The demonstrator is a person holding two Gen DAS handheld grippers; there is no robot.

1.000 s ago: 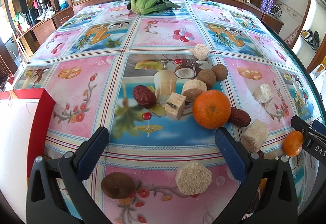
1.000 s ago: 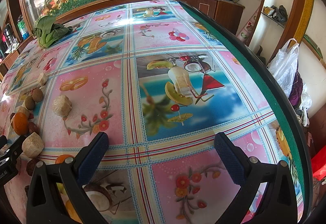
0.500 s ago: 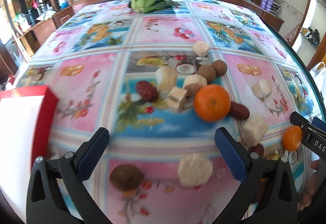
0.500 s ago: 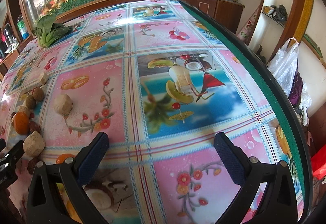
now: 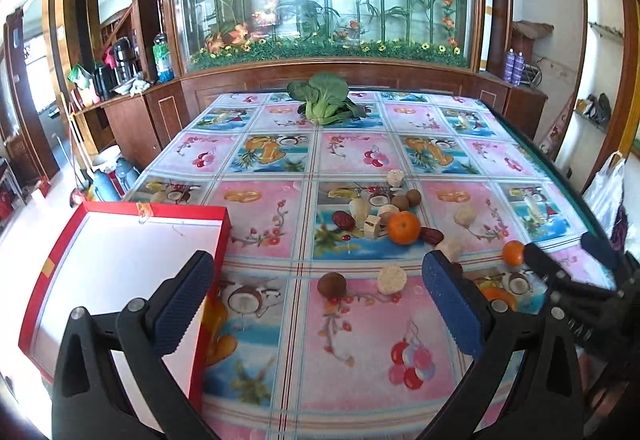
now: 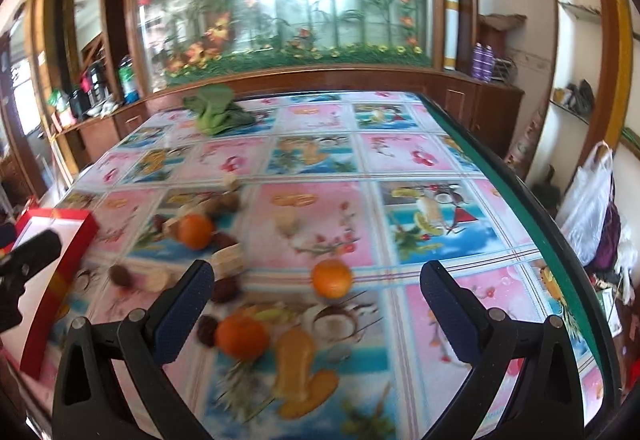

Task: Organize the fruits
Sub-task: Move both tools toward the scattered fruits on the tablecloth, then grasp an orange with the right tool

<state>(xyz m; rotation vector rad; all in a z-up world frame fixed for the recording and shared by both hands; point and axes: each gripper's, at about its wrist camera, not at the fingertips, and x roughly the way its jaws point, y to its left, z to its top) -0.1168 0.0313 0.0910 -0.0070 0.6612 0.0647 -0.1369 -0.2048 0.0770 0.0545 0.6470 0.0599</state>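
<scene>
Orange tangerines (image 5: 404,227), brown dates (image 5: 343,220), pale chunks scattered, red box (image 5: 120,208)

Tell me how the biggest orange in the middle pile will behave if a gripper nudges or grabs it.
The big orange looks round and sits free on the smooth printed tablecloth, so a nudge would probably roll it. It touches a dark red date, which it may shove aside. Its rounded peel could slip from the flat pads unless gripped across the middle.

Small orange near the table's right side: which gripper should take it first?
Right, probably. The small orange lies just ahead between the open right gripper's fingers; the left gripper, also open, sits nearer the red box.
</scene>
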